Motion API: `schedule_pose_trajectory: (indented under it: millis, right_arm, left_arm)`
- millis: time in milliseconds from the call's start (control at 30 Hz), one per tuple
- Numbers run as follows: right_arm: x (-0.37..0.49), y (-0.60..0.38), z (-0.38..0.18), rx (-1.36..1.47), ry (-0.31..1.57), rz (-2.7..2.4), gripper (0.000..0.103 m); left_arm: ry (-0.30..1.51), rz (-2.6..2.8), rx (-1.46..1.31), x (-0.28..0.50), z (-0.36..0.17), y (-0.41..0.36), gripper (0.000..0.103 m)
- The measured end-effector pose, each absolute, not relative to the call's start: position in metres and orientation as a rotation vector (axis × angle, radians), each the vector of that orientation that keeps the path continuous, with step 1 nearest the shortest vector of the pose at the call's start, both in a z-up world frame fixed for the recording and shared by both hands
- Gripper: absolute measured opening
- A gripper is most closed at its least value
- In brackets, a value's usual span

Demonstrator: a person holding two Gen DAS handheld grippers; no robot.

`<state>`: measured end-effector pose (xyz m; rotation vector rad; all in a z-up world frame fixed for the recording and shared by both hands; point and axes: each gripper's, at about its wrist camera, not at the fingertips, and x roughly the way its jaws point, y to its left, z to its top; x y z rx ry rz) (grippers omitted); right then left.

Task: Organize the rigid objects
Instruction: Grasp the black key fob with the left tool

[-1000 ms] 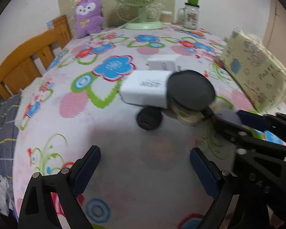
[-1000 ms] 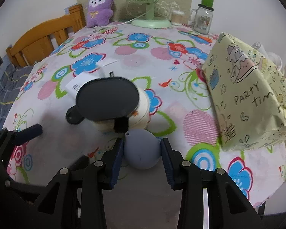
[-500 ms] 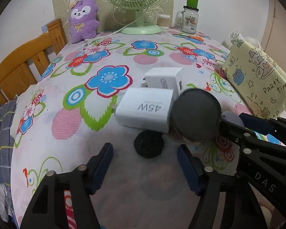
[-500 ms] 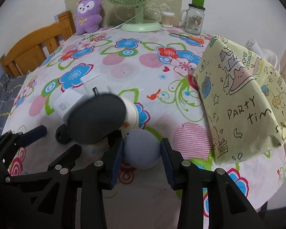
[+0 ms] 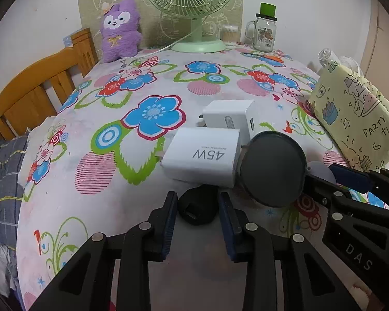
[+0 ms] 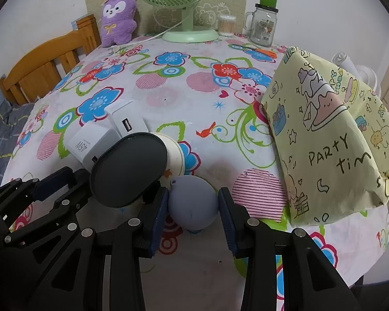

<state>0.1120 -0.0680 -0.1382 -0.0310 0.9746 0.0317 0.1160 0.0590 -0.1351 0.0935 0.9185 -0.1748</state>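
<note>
My left gripper is shut on a small black round piece that lies on the flowered tablecloth; both blue pads press its sides. Just beyond it lie a white 45W charger and a second white charger. My right gripper is shut on a grey-blue ball near the table's front edge. A dark grey round disc stands in front of a cream cup, between the two grippers. One left finger shows in the right wrist view.
A yellow "party time" paper bag lies along the right side. At the far edge stand a green fan, a purple plush toy and a glass jar with a green lid. A wooden chair stands at the left.
My left gripper's jaws have closed from wide apart onto the small black piece. My right gripper has kept its hold on the grey-blue ball.
</note>
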Motion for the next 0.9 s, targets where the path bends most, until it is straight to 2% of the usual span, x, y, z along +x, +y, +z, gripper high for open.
schedule_pose_trajectory:
  millis: [900]
  right_arm:
    - [0.065, -0.057, -0.122, -0.035, 0.931, 0.118, 0.042]
  left_arm:
    - [0.877, -0.119, 0.067, 0.054, -0.114, 0.070, 0.032]
